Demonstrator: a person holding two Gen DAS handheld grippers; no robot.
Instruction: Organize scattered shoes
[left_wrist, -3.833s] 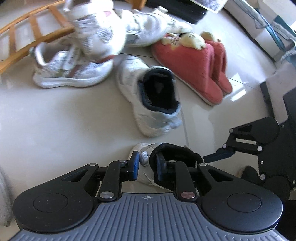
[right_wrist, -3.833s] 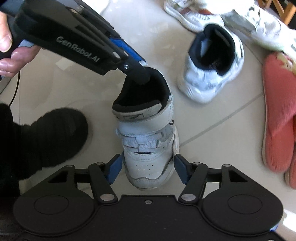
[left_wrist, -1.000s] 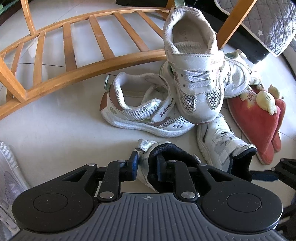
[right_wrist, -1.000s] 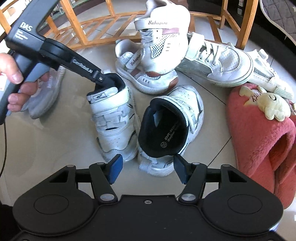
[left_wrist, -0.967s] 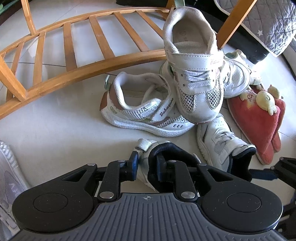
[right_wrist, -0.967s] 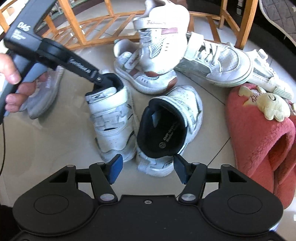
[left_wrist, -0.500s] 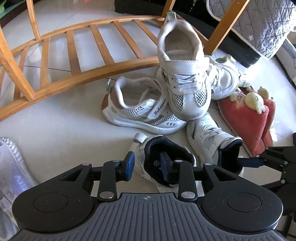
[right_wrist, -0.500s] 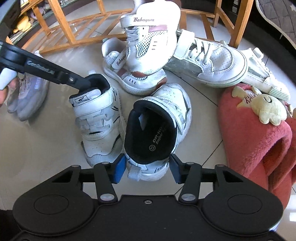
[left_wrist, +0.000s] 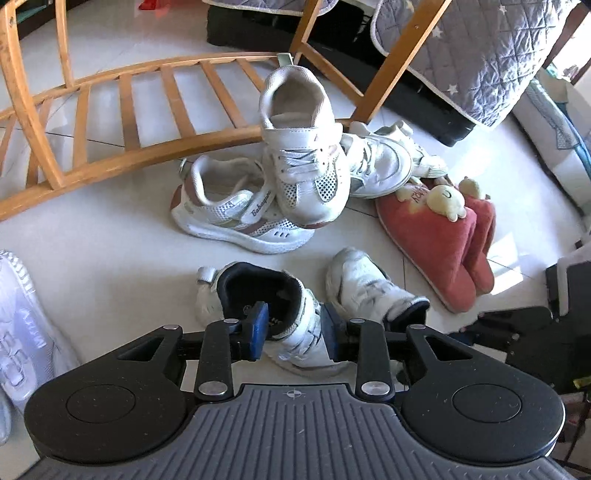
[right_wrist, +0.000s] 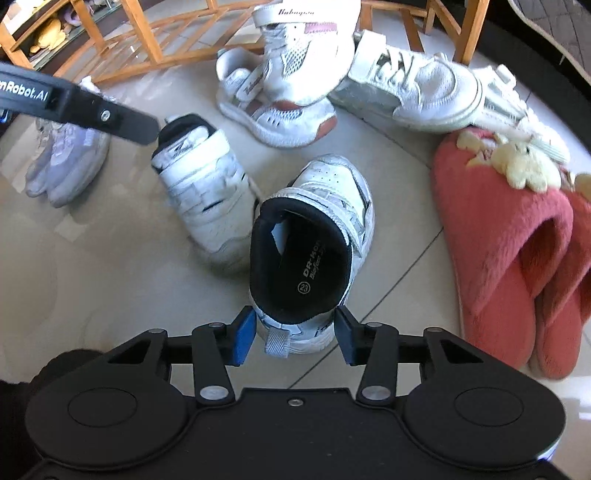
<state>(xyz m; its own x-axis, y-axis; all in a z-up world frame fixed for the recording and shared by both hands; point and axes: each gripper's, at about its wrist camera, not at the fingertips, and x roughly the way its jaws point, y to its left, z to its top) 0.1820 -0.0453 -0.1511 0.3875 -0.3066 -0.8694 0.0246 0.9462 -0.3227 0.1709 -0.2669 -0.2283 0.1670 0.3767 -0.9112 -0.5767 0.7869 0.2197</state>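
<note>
Now right gripper (right_wrist: 293, 339) astride high-top (right_wrist: 314, 254).

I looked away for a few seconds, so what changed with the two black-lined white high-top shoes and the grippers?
The left gripper opened and let go of its white high-top shoe, now standing on the tile beside its mate. The right gripper, jaws open, closed in around the mate's heel without clamping it. The red plush slippers and piled white sneakers stayed put.
</note>
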